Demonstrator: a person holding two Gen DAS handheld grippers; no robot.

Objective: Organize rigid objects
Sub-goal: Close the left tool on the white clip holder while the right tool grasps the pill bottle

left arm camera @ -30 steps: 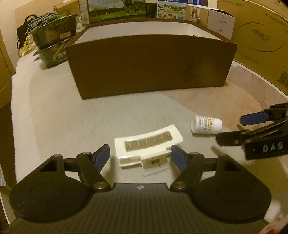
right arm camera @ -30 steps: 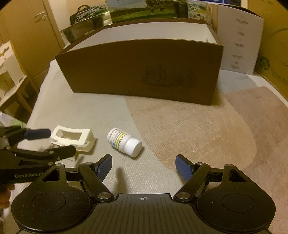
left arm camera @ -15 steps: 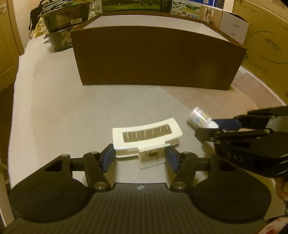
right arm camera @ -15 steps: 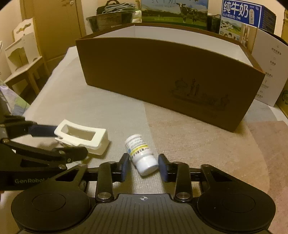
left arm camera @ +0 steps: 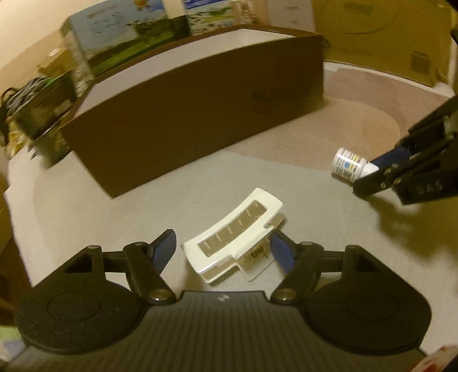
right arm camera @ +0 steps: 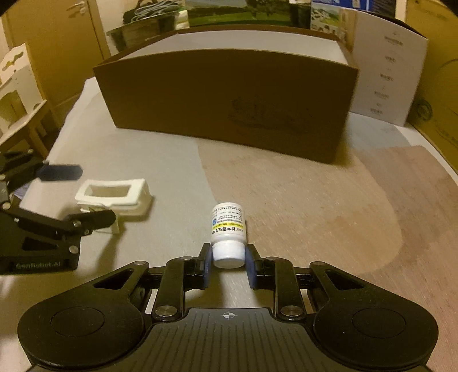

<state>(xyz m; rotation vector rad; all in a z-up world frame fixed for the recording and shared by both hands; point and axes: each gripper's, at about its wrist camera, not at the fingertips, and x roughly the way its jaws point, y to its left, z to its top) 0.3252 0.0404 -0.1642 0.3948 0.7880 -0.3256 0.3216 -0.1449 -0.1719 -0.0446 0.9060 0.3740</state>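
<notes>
A white plastic clip (left arm camera: 234, 237) with a metal lever lies on the grey cloth between the fingers of my left gripper (left arm camera: 223, 250). Its jaws are opening, and the left pad stands clear of the clip. My right gripper (right arm camera: 227, 261) is shut on the cap of a small white pill bottle (right arm camera: 229, 226), whose body points away towards the brown cardboard box (right arm camera: 229, 100). In the left wrist view the bottle (left arm camera: 346, 167) shows at the right, in the right gripper (left arm camera: 369, 174). In the right wrist view the left gripper (right arm camera: 83, 197) straddles the clip (right arm camera: 114, 194).
The open brown box (left arm camera: 200, 114) stands across the back of the table. Milk cartons (left arm camera: 114, 43) and a white folded card (right arm camera: 386, 71) stand behind it, with large cardboard boxes (left arm camera: 386, 34) at the right. A basket (right arm camera: 143, 25) sits at the back left, with white furniture (right arm camera: 17, 94) beyond the table's left edge.
My right gripper has closed on the bottle's cap, and the bottle now points away. The left gripper narrowed around the clip, then widened; its view has rolled, so the clip lies diagonally.
</notes>
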